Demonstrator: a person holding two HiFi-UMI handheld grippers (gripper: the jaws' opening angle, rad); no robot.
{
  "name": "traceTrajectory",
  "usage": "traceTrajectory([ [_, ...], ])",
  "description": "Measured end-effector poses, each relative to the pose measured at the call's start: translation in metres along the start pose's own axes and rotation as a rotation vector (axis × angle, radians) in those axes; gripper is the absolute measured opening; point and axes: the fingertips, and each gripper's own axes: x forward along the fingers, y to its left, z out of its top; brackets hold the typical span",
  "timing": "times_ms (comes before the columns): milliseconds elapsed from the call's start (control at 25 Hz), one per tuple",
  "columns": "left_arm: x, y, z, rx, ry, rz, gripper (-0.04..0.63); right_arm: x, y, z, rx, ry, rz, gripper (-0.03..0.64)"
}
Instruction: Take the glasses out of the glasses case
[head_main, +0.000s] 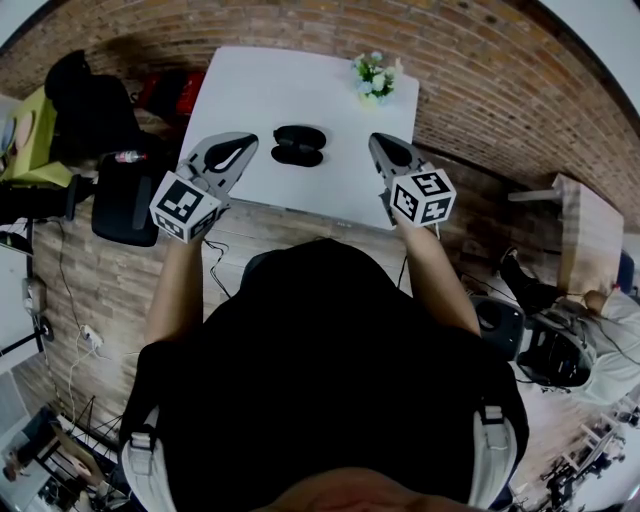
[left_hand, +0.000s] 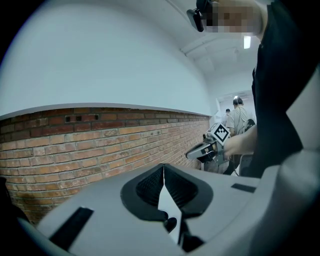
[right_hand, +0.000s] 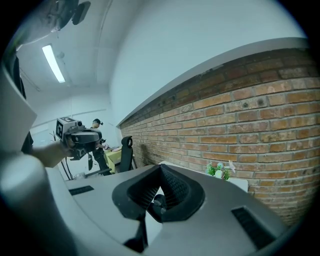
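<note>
A black glasses case (head_main: 298, 145) lies in the middle of the white table (head_main: 260, 90). From here it reads as two dark lobes, and no glasses show. My left gripper (head_main: 243, 143) hovers over the table's near edge, left of the case. My right gripper (head_main: 380, 140) hovers to the case's right. Neither touches it. In the left gripper view the jaws (left_hand: 163, 168) meet at their tips with nothing between them. The jaws (right_hand: 160, 167) in the right gripper view also meet, empty. Each gripper view shows the other gripper (left_hand: 209, 146) (right_hand: 75, 136) across the way.
A small pot of flowers (head_main: 375, 78) stands at the table's far right corner. A black office chair (head_main: 122, 205) sits left of the table, with red items (head_main: 170, 92) behind it. A wooden table (head_main: 588, 232) is at the far right. A brick wall (left_hand: 100, 150) lies beyond.
</note>
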Motion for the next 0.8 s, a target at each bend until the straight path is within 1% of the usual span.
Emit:
traceTrajectory([
  [280, -0.001, -0.005, 0.002, 0.0, 0.0, 0.003, 0.012, 0.003, 0.004, -0.002, -0.004, 0.012, 0.021, 0.015],
  [480, -0.004, -0.009, 0.001, 0.004, 0.017, 0.007, 0.012, 0.003, 0.01, -0.003, 0.0, 0.009, 0.034, 0.015],
  [800, -0.012, -0.011, 0.004, 0.005, 0.024, 0.019, 0.012, 0.005, 0.015, 0.003, -0.01, 0.006, 0.049, 0.015],
])
